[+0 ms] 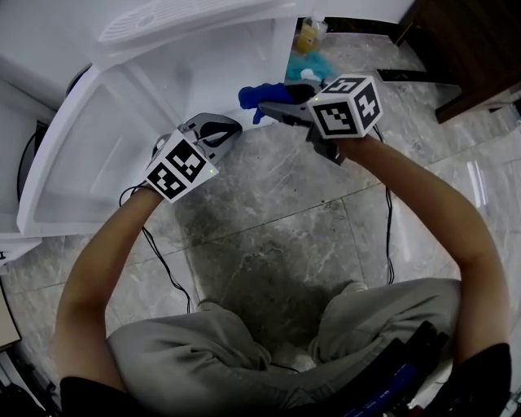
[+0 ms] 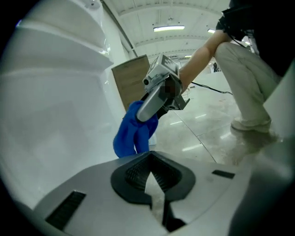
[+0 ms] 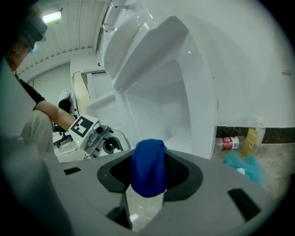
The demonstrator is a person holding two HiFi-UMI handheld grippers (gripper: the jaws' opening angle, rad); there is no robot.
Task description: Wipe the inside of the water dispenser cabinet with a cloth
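Bunched blue cloth (image 3: 148, 168), clamped between the jaws of the right gripper (image 1: 273, 106). One end standing up past the pads, the rest hanging below them. Held just in front of the open white cabinet (image 1: 89, 163), beside its right-hand wall; contact with that wall not determinable.

Second tool, the left gripper (image 1: 218, 128): jaws brought together, nothing between them. Placed before the cabinet's opening, nearer its middle than the cloth, and apart from the cloth.

Cabinet opening turned toward the person, inner walls plain white, with a slotted panel (image 1: 155, 18) above the opening.

Grey marbled floor (image 1: 277, 236) in front of the cabinet and to its right. To the cabinet's right, near the dark skirting:
- teal rag (image 3: 244, 165), crumpled
- yellow bottle (image 3: 251, 137), upright
- red-labelled can (image 3: 227, 143), lying on its side

Black cables (image 1: 167, 269) trailing over the floor in front of the cabinet, between it and the person's knees (image 1: 203, 342).
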